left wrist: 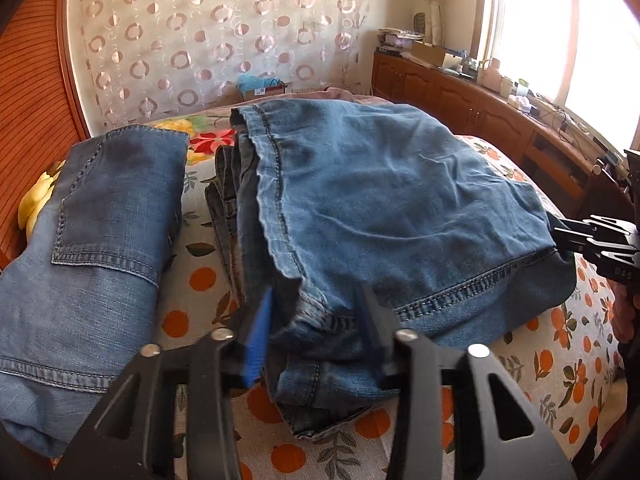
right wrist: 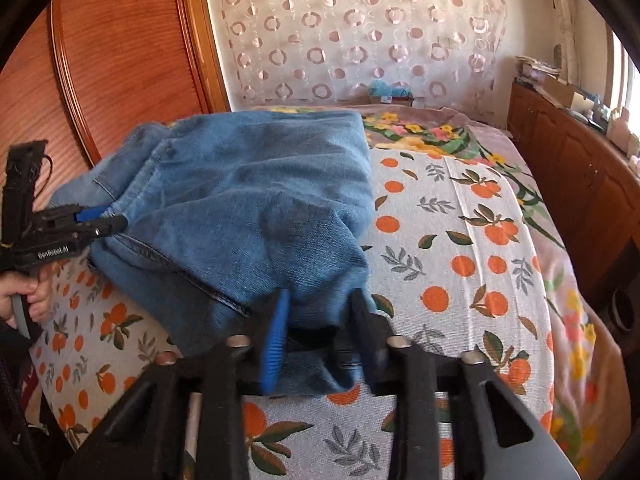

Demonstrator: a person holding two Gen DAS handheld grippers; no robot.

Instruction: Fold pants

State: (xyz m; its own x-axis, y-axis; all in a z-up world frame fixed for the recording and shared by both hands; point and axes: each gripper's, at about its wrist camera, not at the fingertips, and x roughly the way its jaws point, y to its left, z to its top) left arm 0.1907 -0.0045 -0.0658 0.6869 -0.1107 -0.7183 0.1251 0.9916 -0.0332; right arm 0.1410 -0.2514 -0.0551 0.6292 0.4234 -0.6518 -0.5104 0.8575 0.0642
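Blue denim pants (left wrist: 380, 204) lie folded in a thick bundle on the bed; they also show in the right wrist view (right wrist: 248, 208). My left gripper (left wrist: 316, 320) is open, its fingers standing either side of the near-left hem corner, and it shows in the right wrist view (right wrist: 108, 220) at the bundle's left edge. My right gripper (right wrist: 320, 320) is open with the near-right corner of the denim between its fingers; it shows in the left wrist view (left wrist: 568, 236) at the bundle's right edge. Whether either touches the cloth I cannot tell.
A second folded pair of jeans (left wrist: 92, 240) lies to the left on the orange-print bedspread (right wrist: 460, 260). A wooden headboard (right wrist: 120, 60) stands at the left, a wooden cabinet (left wrist: 480, 112) with clutter runs along the right under the window, and a patterned curtain (left wrist: 224, 32) hangs behind.
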